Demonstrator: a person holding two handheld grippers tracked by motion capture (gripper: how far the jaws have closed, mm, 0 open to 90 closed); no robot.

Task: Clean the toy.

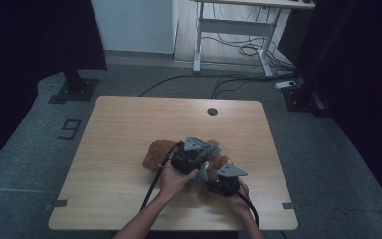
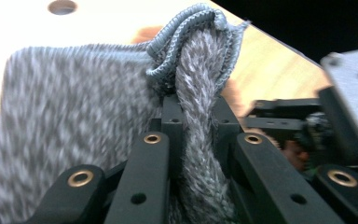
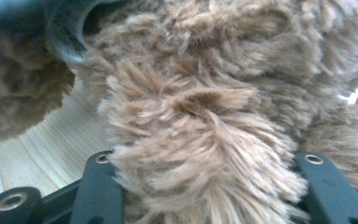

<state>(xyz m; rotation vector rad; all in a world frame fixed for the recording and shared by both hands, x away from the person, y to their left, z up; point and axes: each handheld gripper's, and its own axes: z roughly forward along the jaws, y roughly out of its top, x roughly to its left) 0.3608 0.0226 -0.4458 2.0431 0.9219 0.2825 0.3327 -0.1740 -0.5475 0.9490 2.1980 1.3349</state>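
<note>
A brown plush bear lies on the wooden table, right of its middle and toward the near edge. A grey knitted garment is partly on it. My left gripper is shut on a bunched fold of that knit; the fold passes up between the jaws. My right gripper, just right of the left one, is shut on a thick furry part of the bear, fur bulging between its jaws. In the left gripper view the right gripper is close at the right.
A round cable hole lies in the table's far edge. On the floor beyond are a white desk frame, loose cables and black stand bases at both sides.
</note>
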